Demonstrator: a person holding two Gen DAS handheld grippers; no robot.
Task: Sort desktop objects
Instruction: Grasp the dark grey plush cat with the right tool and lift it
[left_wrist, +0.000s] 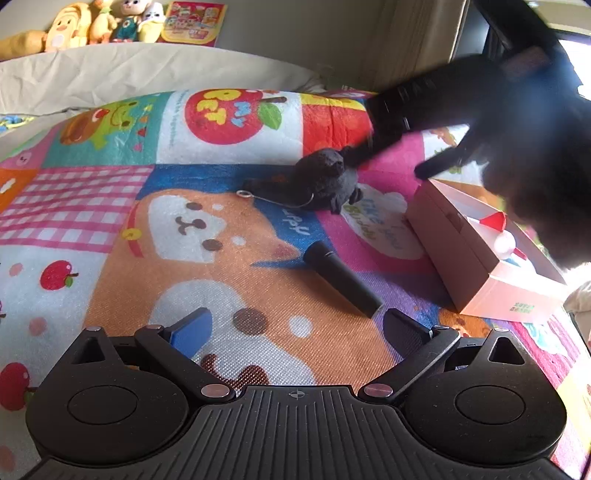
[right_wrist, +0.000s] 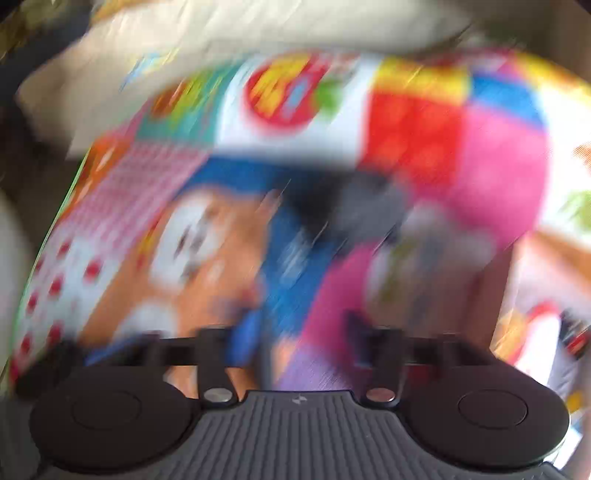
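Note:
A black plush toy (left_wrist: 325, 177) with a thin metal loop lies on the colourful play mat (left_wrist: 110, 206). Nearer to me, a black cylinder (left_wrist: 340, 280) lies slanted on the mat. My left gripper (left_wrist: 297, 326) stands open low over the mat, with the cylinder's near end just ahead of its right finger. My right gripper (left_wrist: 399, 158) comes in blurred from the upper right, open, one finger close to the plush toy. In the right wrist view everything is smeared. There the right gripper (right_wrist: 303, 332) is open with nothing between its fingers, and the dark plush toy (right_wrist: 351, 206) lies ahead.
An open pink box (left_wrist: 461, 251) sits at the right and holds a red and white item (left_wrist: 498, 229). A cream sheet (left_wrist: 147, 70) borders the mat's far side. Behind it, soft toys (left_wrist: 74, 26) and a picture book (left_wrist: 194, 22) rest against the wall.

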